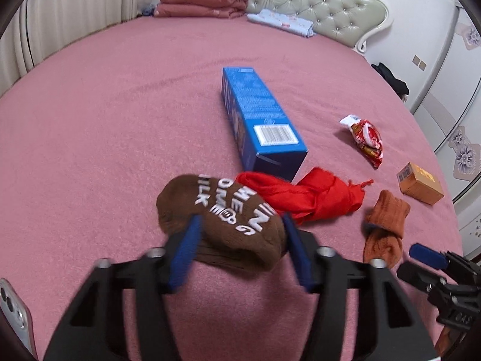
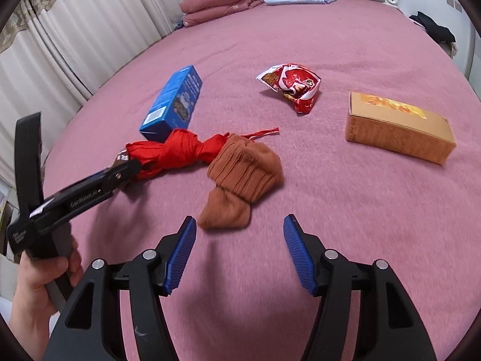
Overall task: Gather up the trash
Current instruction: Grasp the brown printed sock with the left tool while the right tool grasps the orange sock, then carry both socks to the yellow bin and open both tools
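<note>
Two tools: both over the pink bed (image 2: 345, 195), one in each of the person's hands.
Left tool (image 1: 240, 225): clenched on the brown lettered sock (image 1: 222, 222), which sits between its blue pads.
Right tool (image 2: 240, 234): released, jaws apart and empty, just short of the orange sock (image 2: 243, 174).
Near items: red cloth (image 2: 180, 150), knotted, lying between the two socks and touching the orange one.
Trash: blue box (image 1: 258, 120), red snack wrapper (image 2: 293, 88) and tan box (image 2: 396, 126), all lying on the bed beyond the socks.
Progress: early, by my judgement; no trash item lifted yet, no bin in view, all three pieces left to collect.
</note>
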`<act>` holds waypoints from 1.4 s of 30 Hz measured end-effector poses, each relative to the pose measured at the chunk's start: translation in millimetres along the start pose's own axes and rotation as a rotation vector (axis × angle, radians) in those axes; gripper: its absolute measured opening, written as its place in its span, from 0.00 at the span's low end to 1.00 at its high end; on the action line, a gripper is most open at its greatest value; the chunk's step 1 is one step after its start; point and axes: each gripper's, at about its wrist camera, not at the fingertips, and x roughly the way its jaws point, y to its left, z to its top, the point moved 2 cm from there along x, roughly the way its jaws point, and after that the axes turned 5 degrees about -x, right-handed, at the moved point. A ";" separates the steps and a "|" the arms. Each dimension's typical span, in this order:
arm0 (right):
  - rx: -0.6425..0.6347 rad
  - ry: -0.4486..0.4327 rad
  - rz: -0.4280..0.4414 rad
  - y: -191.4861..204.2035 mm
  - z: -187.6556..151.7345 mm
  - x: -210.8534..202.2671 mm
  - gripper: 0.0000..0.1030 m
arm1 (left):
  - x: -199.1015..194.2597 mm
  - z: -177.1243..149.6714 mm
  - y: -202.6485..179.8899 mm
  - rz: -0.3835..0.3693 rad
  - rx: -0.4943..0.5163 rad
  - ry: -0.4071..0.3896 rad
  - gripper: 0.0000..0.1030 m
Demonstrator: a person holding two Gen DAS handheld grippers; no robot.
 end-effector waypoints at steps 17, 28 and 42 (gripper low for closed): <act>0.037 0.032 0.007 -0.5 8.0 23.3 0.17 | -44.0 -31.8 15.0 -0.132 -0.059 -0.046 0.15; 0.023 0.002 0.040 -11.8 -40.2 -32.2 0.14 | -75.5 -79.3 -45.6 -0.229 0.071 -0.002 0.14; 0.079 -0.060 -0.001 -71.8 -128.3 -134.2 0.14 | -97.1 -156.4 -172.3 -0.370 0.275 0.103 0.14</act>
